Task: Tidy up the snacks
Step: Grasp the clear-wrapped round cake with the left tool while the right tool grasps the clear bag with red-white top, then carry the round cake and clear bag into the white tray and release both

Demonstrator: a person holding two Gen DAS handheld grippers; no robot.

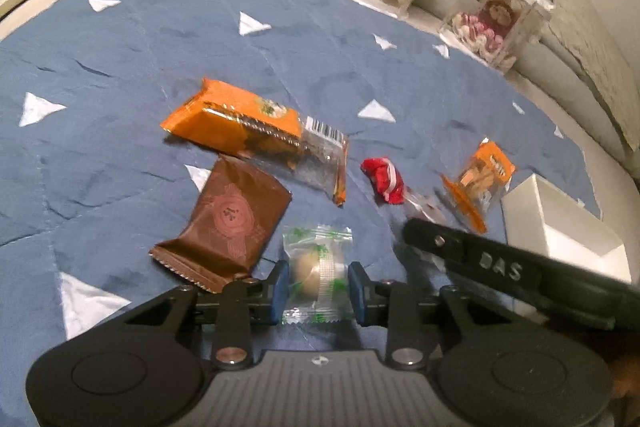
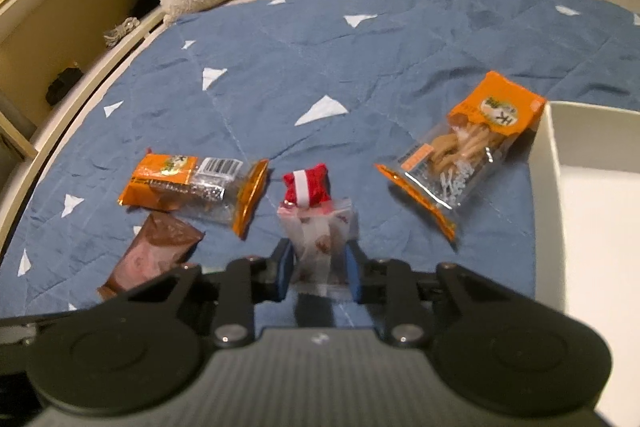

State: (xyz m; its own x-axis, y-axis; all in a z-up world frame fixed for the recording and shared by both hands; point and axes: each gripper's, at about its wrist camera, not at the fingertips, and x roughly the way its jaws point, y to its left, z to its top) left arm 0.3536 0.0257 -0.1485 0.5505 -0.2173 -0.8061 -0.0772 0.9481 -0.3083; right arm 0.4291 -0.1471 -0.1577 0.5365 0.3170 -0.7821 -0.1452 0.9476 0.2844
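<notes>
Left gripper (image 1: pixel 318 287): pinching the round sweet (image 1: pixel 317 273) in its clear green-printed wrapper, pads at either side of the ball, likely so the loose film does not slip.
Right gripper (image 2: pixel 318 273): pinching the clear packet (image 2: pixel 320 239) across its width; the red candy (image 2: pixel 308 189) lies just beyond it.
White box (image 2: pixel 542 163): open, at the right edge of the blue blanket (image 2: pixel 280 67); by my reading the place meant for the snacks.
Uncollected: long orange pack (image 1: pixel 256 131), brown pouch (image 1: pixel 230 223), biscuit-stick bag (image 2: pixel 460 155) just beside the box wall.
Stage: two grips made, neither item in the box.
</notes>
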